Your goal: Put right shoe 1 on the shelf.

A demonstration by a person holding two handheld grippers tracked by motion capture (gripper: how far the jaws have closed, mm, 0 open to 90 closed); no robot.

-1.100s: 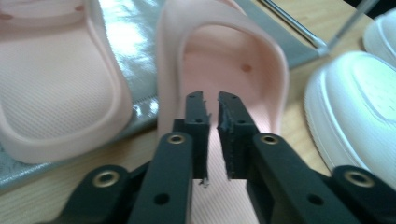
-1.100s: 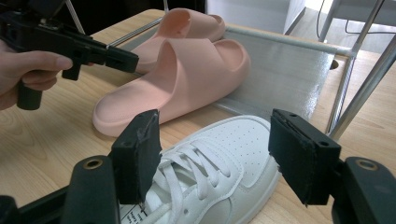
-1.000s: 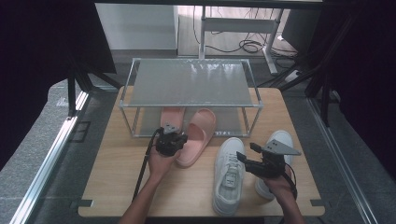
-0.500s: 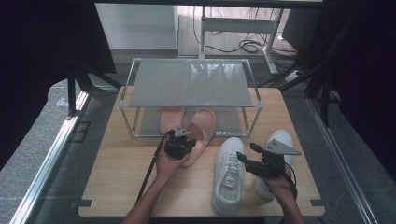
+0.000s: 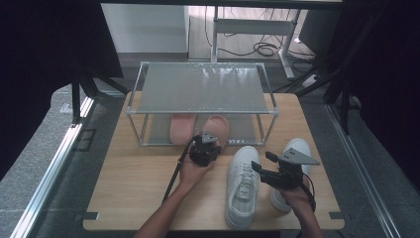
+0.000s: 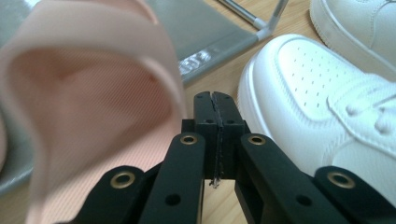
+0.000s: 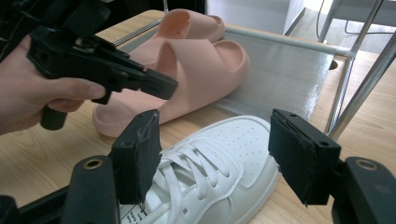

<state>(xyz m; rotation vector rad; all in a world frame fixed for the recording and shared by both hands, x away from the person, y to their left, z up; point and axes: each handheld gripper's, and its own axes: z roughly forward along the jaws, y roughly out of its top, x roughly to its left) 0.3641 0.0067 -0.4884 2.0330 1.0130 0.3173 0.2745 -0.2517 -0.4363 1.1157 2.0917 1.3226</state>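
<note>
Shifted rightward since a second ago: left gripper (image 5: 206,148), jaws pressed together on nothing, now just beside the nearer pink slipper (image 5: 216,128) that pokes out from the rack (image 5: 200,111). Farther right, right gripper (image 5: 283,168) spread wide above the white sneaker (image 5: 241,183) on the table (image 5: 133,193).

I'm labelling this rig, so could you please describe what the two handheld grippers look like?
The left black two-jaw gripper and right black two-jaw gripper are matte plastic with brass-ringed pivot holes, square black pads, a grey three-cornered plate and a trailing black cable. Forearms are bare, without sleeves.
</note>
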